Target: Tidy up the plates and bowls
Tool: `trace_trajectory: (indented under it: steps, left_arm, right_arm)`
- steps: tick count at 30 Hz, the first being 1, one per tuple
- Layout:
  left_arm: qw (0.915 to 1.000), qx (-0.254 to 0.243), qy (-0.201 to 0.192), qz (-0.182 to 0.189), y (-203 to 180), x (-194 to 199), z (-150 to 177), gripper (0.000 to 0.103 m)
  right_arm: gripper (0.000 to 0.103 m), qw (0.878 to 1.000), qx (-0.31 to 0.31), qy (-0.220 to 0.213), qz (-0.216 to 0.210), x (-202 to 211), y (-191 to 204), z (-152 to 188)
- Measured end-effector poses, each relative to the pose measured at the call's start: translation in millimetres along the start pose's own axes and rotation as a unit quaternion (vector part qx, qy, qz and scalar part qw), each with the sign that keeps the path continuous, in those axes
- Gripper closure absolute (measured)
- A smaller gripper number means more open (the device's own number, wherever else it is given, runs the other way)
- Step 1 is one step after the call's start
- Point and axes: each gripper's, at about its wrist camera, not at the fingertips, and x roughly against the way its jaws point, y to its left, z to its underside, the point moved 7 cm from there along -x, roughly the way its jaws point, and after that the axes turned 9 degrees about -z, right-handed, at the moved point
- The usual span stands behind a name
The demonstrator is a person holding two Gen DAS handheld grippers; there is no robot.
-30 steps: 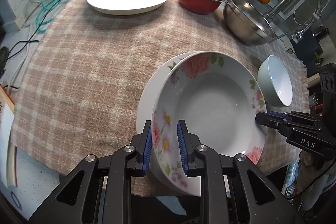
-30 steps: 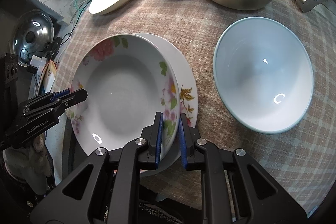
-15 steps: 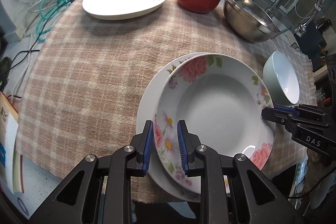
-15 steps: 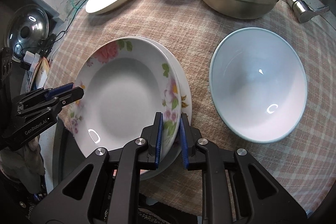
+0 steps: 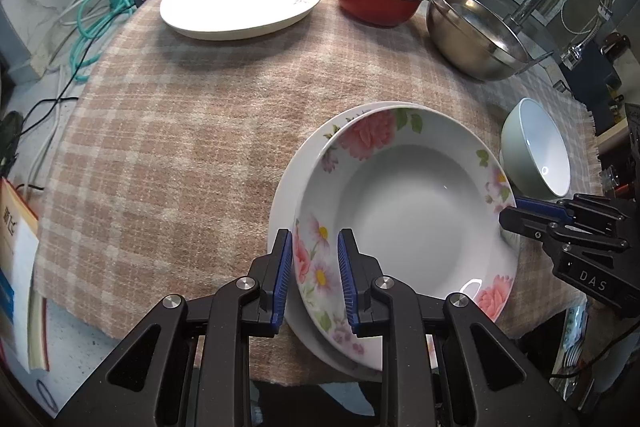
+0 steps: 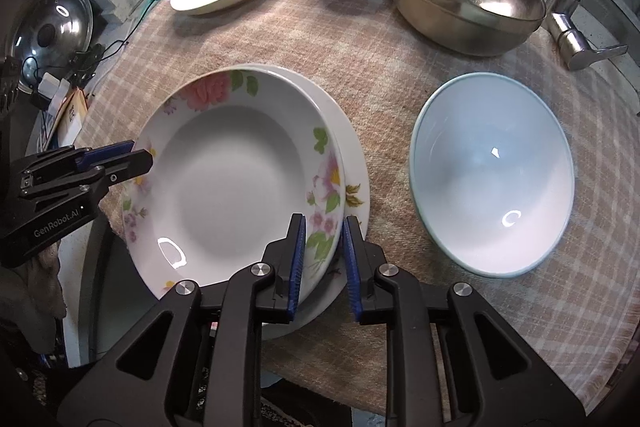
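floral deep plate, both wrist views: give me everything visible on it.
The floral deep plate is glossy white, ceramic-looking, with a wide rim printed with pink flowers and green leaves around a plain sunken well. It sits upright, nested slightly off-centre on a white plate on the checked cloth. The left gripper and right gripper straddle opposite sides of its rim; the right's blue pads stand clear. The pale bowl sits apart.

Deep plate [image 5: 404,211] rests on flat plate [image 5: 288,183].
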Motion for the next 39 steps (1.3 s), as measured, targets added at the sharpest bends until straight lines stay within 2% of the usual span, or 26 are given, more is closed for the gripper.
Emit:
trace_trajectory:
  steps: [4, 8, 17, 19, 21, 23, 27, 32, 39]
  left_arm:
    - [1.0000, 0.002, -0.004, 0.000, 1.8, 2.7, -2.2, 0.082]
    - [0.9999, 0.004, -0.013, 0.000, 4.6, 8.3, -5.7, 0.082]
    - [0.9993, 0.027, -0.026, 0.001, 21.6, 15.3, -22.4, 0.081]
    - [0.9991, 0.033, -0.026, 0.003, 24.6, 16.7, -28.8, 0.074]
    - [0.9987, 0.035, -0.037, -0.001, 26.5, 21.3, -36.0, 0.073]
    - [0.9982, 0.036, -0.047, -0.002, 27.3, 26.2, -43.1, 0.073]
    - [0.9971, 0.048, -0.060, 0.003, 34.0, 31.1, -53.5, 0.073]
    - [0.9965, 0.064, -0.054, 0.003, 51.5, 25.9, -58.4, 0.073]
    - [0.9959, 0.073, -0.054, -0.002, 86.6, 20.7, -68.9, 0.073]
  right_arm:
    - [0.083, 1.000, 0.011, -0.018, 0.010, 11.0, 4.5, -5.8]
    - [0.068, 0.999, 0.019, -0.035, 0.013, 18.6, 11.2, -14.1]
    - [0.067, 0.998, 0.013, -0.060, -0.018, 24.0, 29.2, -45.3]
    - [0.064, 0.997, 0.014, -0.065, -0.028, 25.2, 35.6, -55.7]
    - [0.055, 0.997, 0.018, -0.072, -0.030, 26.4, 41.4, -66.2]
    - [0.054, 0.996, 0.022, -0.082, -0.030, 26.9, 48.0, -77.8]
    - [0.054, 0.996, 0.026, -0.075, -0.035, 17.8, 59.4, -89.9]
    - [0.054, 0.997, 0.025, -0.061, -0.034, 1.1, 66.3, -103.2]
    - [0.054, 0.997, 0.021, -0.065, -0.028, -11.3, 78.5, -127.4]
